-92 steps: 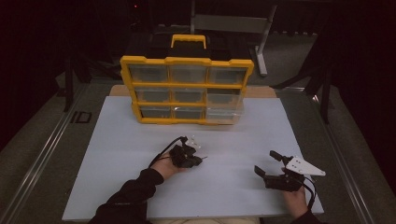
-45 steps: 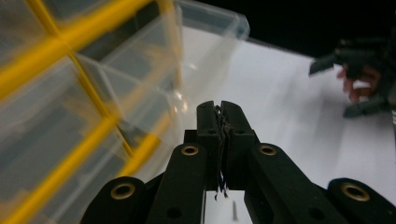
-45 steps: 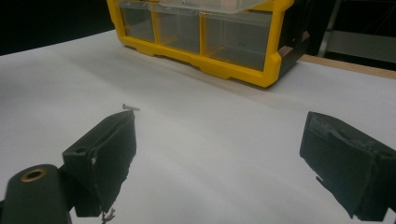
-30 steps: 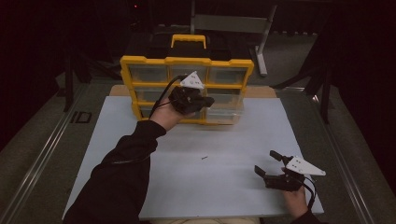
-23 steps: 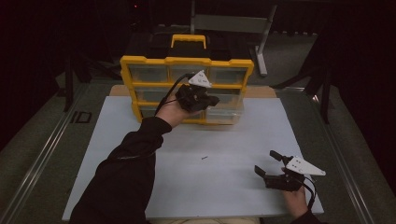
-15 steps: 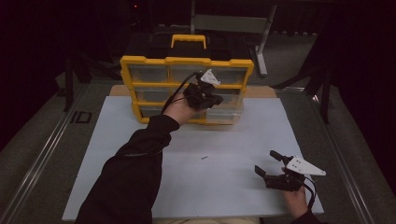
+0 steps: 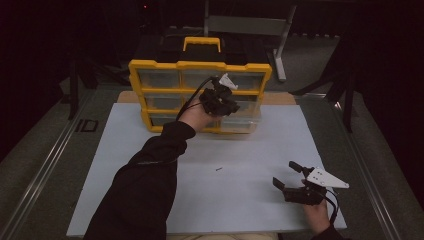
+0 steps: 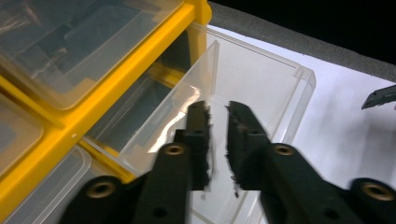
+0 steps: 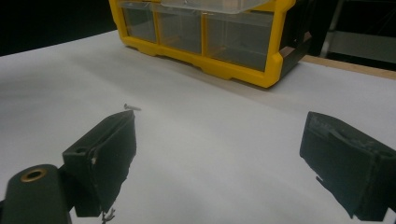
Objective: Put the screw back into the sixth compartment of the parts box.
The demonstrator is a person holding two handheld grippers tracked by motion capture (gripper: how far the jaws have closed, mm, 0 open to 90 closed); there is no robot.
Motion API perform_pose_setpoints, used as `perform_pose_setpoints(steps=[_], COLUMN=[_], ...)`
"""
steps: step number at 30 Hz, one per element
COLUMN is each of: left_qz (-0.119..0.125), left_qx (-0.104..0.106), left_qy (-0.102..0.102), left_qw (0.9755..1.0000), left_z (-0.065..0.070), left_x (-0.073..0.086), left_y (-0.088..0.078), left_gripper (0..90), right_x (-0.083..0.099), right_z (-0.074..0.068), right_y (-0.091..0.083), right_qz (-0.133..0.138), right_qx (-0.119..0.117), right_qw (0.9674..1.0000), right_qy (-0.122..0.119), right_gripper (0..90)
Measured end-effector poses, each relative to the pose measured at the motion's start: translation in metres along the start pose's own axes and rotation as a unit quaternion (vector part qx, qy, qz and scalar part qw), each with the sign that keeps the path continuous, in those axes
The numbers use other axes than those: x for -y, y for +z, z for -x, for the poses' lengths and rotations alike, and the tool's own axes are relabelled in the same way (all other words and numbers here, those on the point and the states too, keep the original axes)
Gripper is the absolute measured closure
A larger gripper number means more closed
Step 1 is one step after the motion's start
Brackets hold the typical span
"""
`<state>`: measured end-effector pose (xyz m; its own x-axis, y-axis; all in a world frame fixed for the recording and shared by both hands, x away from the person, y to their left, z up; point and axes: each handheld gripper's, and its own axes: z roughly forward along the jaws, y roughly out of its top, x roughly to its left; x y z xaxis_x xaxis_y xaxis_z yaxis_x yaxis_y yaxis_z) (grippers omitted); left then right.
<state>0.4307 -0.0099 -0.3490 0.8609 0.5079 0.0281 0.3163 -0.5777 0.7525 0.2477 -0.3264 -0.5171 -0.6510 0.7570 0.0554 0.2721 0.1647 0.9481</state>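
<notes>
A yellow organizer [image 7: 200,66] with clear drawers stands at the back of the white sheet [image 7: 250,150]. One clear drawer [image 7: 246,120] on its right side is pulled out, and this drawer [image 8: 261,74] looks bare inside. My left gripper [image 7: 227,100] hangs just above it. In the left gripper view my left gripper [image 8: 218,109] has its jaws almost together, with a thin slit and nothing seen between them. A small screw [image 7: 218,169] lies mid-sheet. My right gripper [image 7: 286,174] rests open at the front right, empty, and the screw [image 9: 132,107] lies beyond its left jaw.
A black lid with a yellow handle [image 7: 202,43] tops the organizer. A metal stand [image 7: 280,55] rises behind it on the right. A rail [image 7: 45,165] runs along the table's left side. Dark table surface surrounds the sheet.
My left gripper rose from the sheet's middle to the organizer, then slid right along its front to sit above the pulled-out drawer. The right gripper has stayed still.
</notes>
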Motion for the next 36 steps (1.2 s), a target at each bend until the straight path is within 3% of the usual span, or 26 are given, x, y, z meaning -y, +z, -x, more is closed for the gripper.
perform_pose_setpoints(steps=[7,18,28,36], left_qz=[0.018,0.038,0.050,0.062], left_qx=[0.009,0.047,0.049,0.059], left_qy=[0.000,-0.008,-0.021,-0.022], left_qw=[0.9998,0.9981,0.9973,0.9960], left_z=[0.003,0.015,0.027,0.037], left_x=[-0.001,0.015,0.038,0.052], left_y=[-0.017,-0.037,-0.041,-0.044], left_gripper=[66.4,43.8,30.2,27.7], right_x=[0.000,0.000,0.000,0.000], right_z=[0.000,-0.001,-0.001,-0.001], right_y=[0.000,0.000,0.001,0.001], right_qz=[0.000,-0.002,-0.003,-0.003], right_qx=[0.000,0.000,0.000,-0.001], right_qw=[1.0000,1.0000,1.0000,1.0000], right_qy=[0.001,-0.001,-0.001,-0.001], right_gripper=[10.5,10.6,10.6,10.6])
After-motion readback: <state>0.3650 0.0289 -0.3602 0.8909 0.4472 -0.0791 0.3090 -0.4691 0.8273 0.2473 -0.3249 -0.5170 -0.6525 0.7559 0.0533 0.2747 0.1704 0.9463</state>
